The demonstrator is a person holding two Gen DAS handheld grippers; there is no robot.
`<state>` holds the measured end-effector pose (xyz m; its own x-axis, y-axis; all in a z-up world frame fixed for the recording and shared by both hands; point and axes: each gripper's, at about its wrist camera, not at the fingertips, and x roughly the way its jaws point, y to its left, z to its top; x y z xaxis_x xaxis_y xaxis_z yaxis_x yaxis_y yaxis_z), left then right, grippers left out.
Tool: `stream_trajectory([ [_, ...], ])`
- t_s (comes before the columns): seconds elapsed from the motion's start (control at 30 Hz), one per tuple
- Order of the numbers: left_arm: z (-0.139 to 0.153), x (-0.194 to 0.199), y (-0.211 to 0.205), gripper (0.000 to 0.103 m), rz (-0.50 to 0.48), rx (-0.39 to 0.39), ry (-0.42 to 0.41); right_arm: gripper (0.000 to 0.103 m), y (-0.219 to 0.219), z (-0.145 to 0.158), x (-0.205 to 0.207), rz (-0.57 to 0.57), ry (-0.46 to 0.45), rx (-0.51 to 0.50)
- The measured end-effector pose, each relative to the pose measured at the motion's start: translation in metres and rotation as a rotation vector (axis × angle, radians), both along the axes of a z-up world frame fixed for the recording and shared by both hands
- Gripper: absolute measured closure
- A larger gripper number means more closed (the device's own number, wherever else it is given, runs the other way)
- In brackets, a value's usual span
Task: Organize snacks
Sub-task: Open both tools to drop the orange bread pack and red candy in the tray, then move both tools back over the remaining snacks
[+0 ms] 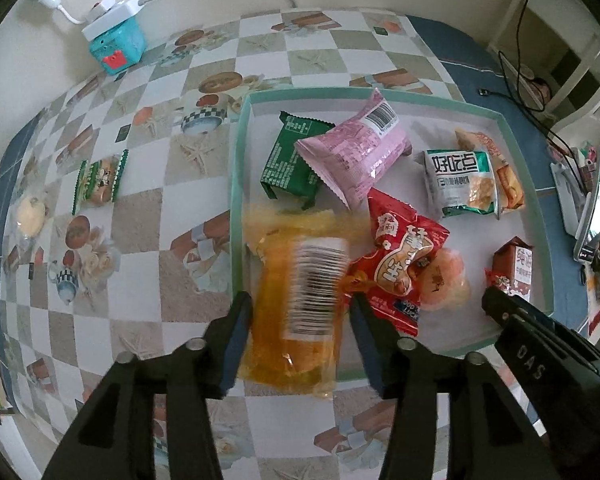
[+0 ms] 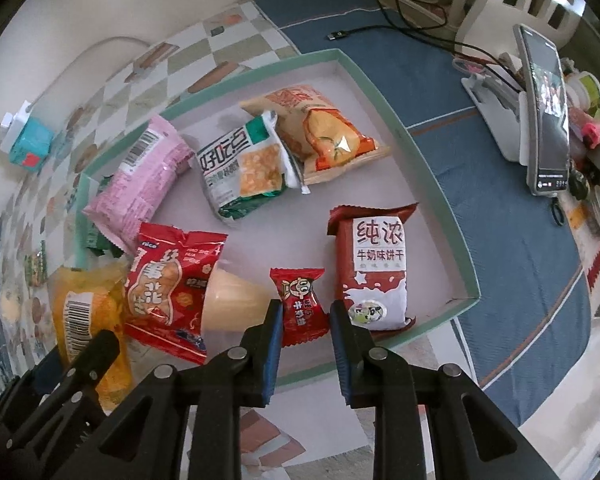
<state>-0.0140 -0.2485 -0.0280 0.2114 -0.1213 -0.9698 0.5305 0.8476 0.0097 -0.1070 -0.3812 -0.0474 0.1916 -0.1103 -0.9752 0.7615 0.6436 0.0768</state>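
Note:
A shallow green-rimmed tray (image 1: 236, 184) (image 2: 432, 160) holds several snack packs: pink (image 1: 356, 152), green (image 1: 288, 160), red peanut (image 1: 400, 260), white-green (image 1: 460, 180), orange (image 2: 324, 132) and brown milk-biscuit (image 2: 376, 264). My left gripper (image 1: 300, 320) stands open around a blurred yellow pack (image 1: 300, 304) that lies over the tray's near-left rim. My right gripper (image 2: 303, 316) is open, its fingers either side of a small red candy pack (image 2: 302, 304) at the tray's near edge. Two snacks lie outside the tray at the left: a green-striped one (image 1: 100, 180) and a pale round one (image 1: 30, 216).
The table has a chequered cloth (image 1: 140, 240) and a blue cloth (image 2: 520, 240) at the right. A teal box with a white power strip (image 1: 116, 40) stands at the back left. A phone on a stand (image 2: 544, 108), cables and small clutter are at the right.

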Motion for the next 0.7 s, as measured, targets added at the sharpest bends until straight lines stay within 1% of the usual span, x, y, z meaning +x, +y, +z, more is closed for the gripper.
stream_trajectory([
  [0.03,0.001,0.0,0.001,0.046,-0.001,-0.007,0.003,0.073,-0.001,0.002,-0.001,-0.004,0.002,-0.004],
  [0.1,0.003,0.002,0.003,0.045,0.004,-0.015,0.002,0.065,-0.004,0.004,0.0,-0.016,0.003,-0.017],
  [0.2,0.008,0.005,0.007,0.039,0.014,-0.033,-0.001,0.062,-0.006,0.012,-0.003,-0.025,-0.01,-0.028],
  [0.27,0.012,0.008,0.01,0.037,0.027,-0.041,-0.004,0.06,-0.007,0.018,-0.004,-0.027,-0.019,-0.037],
  [0.33,0.015,0.012,0.013,0.036,0.043,-0.046,-0.008,0.053,-0.007,0.023,-0.006,-0.028,-0.024,-0.047],
  [0.4,0.017,0.016,0.017,0.024,0.062,-0.052,-0.009,0.04,-0.006,0.027,-0.005,-0.027,-0.024,-0.063],
  [0.43,0.018,0.02,0.02,0.017,0.076,-0.055,-0.01,0.037,-0.005,0.029,-0.005,-0.026,-0.023,-0.068],
  [0.47,0.019,0.022,0.022,0.016,0.087,-0.056,-0.012,0.034,-0.004,0.03,-0.003,-0.023,-0.019,-0.075],
  [0.53,0.02,0.028,0.029,0.016,0.112,-0.054,-0.014,0.031,-0.003,0.031,0.0,-0.014,-0.012,-0.089],
  [0.57,0.02,0.029,0.032,0.016,0.12,-0.054,-0.015,0.028,-0.003,0.03,0.001,-0.011,-0.009,-0.093],
  [0.6,0.02,0.032,0.036,0.016,0.134,-0.053,-0.017,0.022,-0.003,0.03,0.0,-0.008,-0.006,-0.098],
  [0.63,0.02,0.035,0.04,0.015,0.15,-0.052,-0.022,0.02,-0.002,0.03,0.001,-0.005,-0.004,-0.104],
  [0.7,0.021,0.039,0.048,0.01,0.175,-0.048,-0.031,0.018,0.001,0.031,0.004,0.004,-0.001,-0.116],
])
